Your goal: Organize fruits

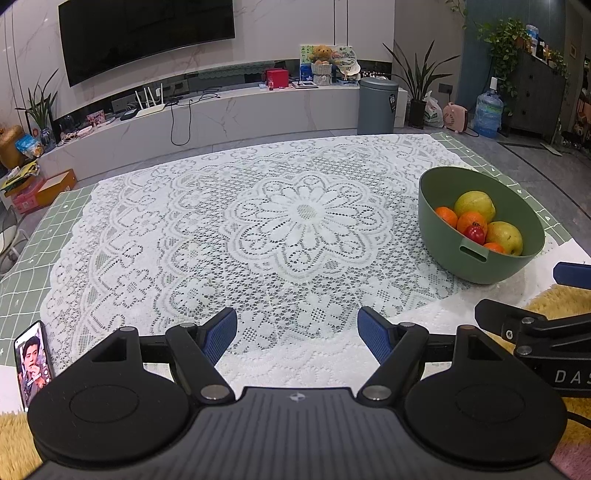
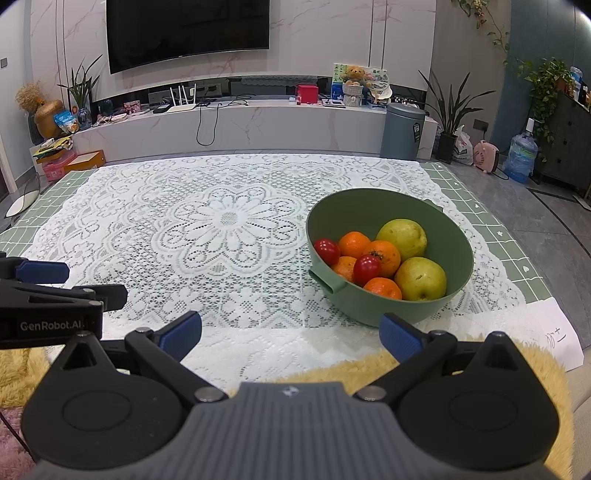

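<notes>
Both grippers hang over the table's near edge, left gripper and right gripper spread wide, grasping nothing. Lace tablecloth lies bare leftward. Right of center, the green bowl holds pears, oranges, tomatoes. Near left, a phone.

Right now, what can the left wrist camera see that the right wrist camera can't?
Only the left wrist view shows the phone standing at the table's near left edge, its screen lit with a man's face.

Only the right wrist view shows a second red tomato at the bowl's left side, four oranges, and the handwritten paper at the near right.

Both show the green bowl of pears, oranges and tomatoes on the lace tablecloth, the TV, the grey bin, and both grippers' blue-padded fingers open and empty.
</notes>
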### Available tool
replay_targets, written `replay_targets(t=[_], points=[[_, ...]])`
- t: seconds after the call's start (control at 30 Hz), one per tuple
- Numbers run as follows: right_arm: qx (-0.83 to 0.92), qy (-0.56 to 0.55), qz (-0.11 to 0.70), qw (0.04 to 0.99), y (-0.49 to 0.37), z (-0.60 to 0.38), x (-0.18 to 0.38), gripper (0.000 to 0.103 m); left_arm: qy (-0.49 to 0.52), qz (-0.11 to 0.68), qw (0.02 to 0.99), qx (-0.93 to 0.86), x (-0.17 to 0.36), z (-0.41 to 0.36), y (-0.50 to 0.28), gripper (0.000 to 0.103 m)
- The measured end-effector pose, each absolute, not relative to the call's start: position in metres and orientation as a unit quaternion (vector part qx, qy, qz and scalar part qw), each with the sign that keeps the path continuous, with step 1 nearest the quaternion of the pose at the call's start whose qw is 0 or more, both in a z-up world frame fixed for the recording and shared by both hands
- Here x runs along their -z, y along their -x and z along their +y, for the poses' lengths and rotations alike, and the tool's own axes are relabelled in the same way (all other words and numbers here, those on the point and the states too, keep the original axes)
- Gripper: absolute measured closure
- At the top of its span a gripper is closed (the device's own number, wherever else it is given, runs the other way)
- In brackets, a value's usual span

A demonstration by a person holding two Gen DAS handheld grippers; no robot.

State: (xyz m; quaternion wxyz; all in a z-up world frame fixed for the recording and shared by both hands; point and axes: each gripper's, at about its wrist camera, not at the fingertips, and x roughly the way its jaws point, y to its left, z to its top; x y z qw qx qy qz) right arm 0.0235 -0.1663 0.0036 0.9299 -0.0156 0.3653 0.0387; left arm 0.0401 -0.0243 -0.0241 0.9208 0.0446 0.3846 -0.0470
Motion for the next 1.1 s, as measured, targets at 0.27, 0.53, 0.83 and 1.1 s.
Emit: replay_targets(t=[0.27, 0.53, 0.83, 1.1], points=[[-0.039, 0.015, 0.365, 0.93, -0.0234, -0.1661, -0.0037, 0.004, -0.043, 0.384, 0.921, 0.048, 0.0227, -0.0253, -0.0388, 0.016], [-0.04, 0.015, 0.367, 0.929, -0.0239, -0.1649, -0.002, 0.004, -0.041, 0.385, 0.921, 0.05, 0.0218, -0.0249, -0.0386, 0.016], [-0.042, 0.012, 0.37, 0.928, -0.0242, -0.1636, -0.0015, 0.004, -0.039, 0.383, 0.922, 0.051, 0.021, -0.026, -0.037, 0.016], [-0.044, 0.015, 0.369, 0.928, -0.0234, -0.1622, -0.0021, 0.004, -0.035, 0.38, 0.923, 0.05, 0.0191, -0.0237, -0.037, 0.016]])
